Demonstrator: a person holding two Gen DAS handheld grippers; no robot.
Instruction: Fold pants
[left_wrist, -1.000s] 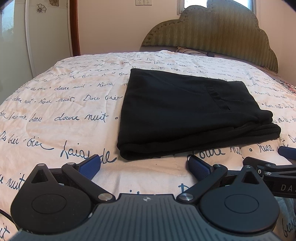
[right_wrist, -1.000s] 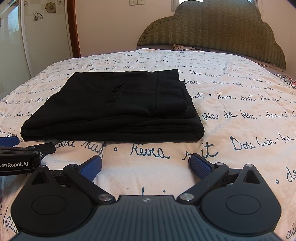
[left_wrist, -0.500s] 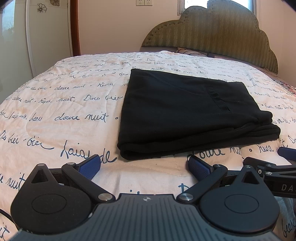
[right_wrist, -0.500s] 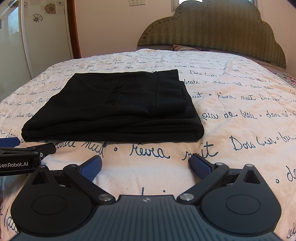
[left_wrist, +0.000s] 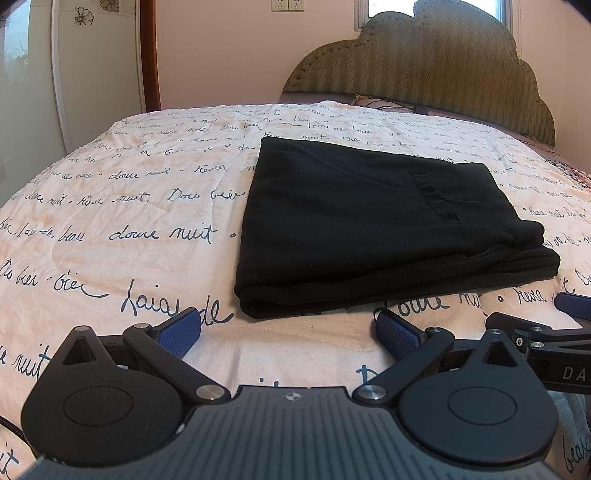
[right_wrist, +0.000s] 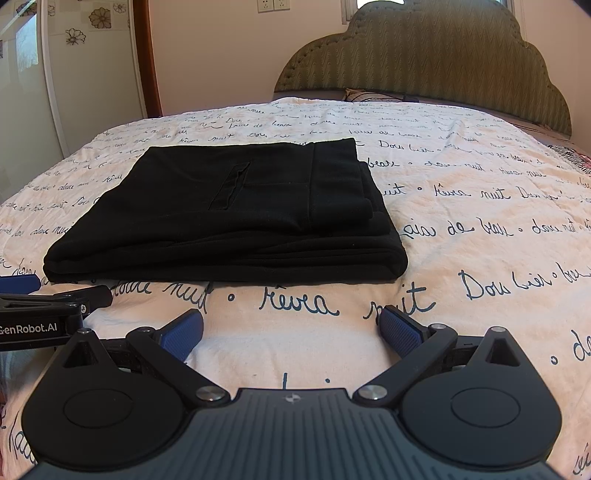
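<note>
The left gripper (left_wrist: 288, 330) hangs low over the bed with its jaws spread wide and nothing between them; its two blue, ribbed pads (left_wrist: 181, 328) stand far apart on black, angular linkage arms that hinge at round silver pins on a grey ridged housing. The right gripper (right_wrist: 291, 330) is likewise released and empty, its blue pads (right_wrist: 400, 332) splayed the same way. The two tools sit side by side: in the left wrist view, the right gripper's black finger and blue tip enter at the right edge, and in the right wrist view the left gripper's black body, printed with white lettering, enters at the left edge.

Just beyond both sets of fingertips, apart from them and untouched, lie the pants (left_wrist: 369, 229), also seen at (right_wrist: 229, 210). They are folded into a flat, roughly rectangular stack of several layers, matte black and soft-looking, with rounded fold edges along the near side. A welt pocket slit shows on the top layer, and toward the stack's right end the upper layers step back from the bottom one. Seen from the left gripper the stack sits ahead and to the right; from the right gripper, ahead and to the left.

The pants rest on a bedspread (left_wrist: 129, 206), pale cream, lightly quilted and printed all over with dark blue cursive script. Behind it rises a scalloped, olive-green upholstered headboard (right_wrist: 424, 59) with a zigzag weave and stud trim.
</note>
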